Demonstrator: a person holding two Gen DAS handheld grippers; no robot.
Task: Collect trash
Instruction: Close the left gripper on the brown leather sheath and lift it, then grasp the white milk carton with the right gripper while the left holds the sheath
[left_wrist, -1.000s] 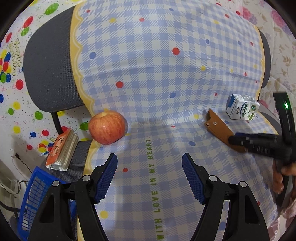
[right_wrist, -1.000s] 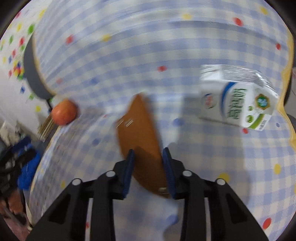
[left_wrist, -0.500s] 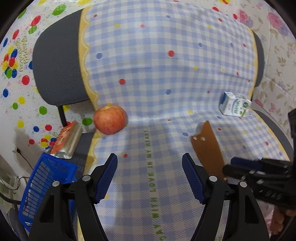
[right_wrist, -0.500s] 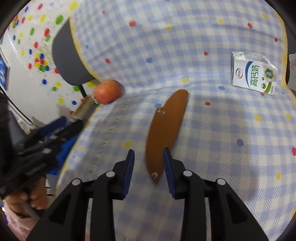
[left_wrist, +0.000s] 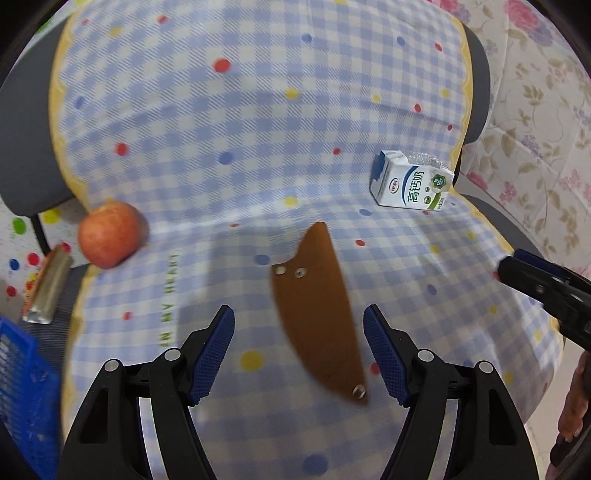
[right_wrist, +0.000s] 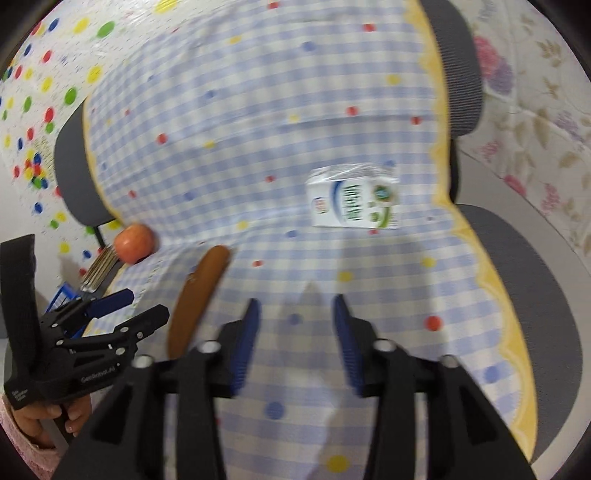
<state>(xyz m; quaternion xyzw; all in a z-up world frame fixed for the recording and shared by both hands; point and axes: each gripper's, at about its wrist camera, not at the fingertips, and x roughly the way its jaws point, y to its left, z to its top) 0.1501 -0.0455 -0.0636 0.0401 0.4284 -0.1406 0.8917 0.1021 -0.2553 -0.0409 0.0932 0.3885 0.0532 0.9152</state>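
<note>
Chair seat, grey, draped in blue-checked dotted cloth (left_wrist: 229, 122). On cloth: apple (left_wrist: 109, 233) at left edge; brown leather sheath (left_wrist: 317, 310) lower centre; milk carton (left_wrist: 410, 183) on its side, right.

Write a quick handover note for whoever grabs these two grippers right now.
Left tool: open, empty, hovering over the brown leather sheath.
Right tool: open, empty, aimed toward the milk carton.
Sheath and carton both lie loose on the checked cloth; apple sits at its left edge, blue basket below it.
Done: nothing visibly collected.
Left: probably grab the carton and drop it in the basket.
</note>
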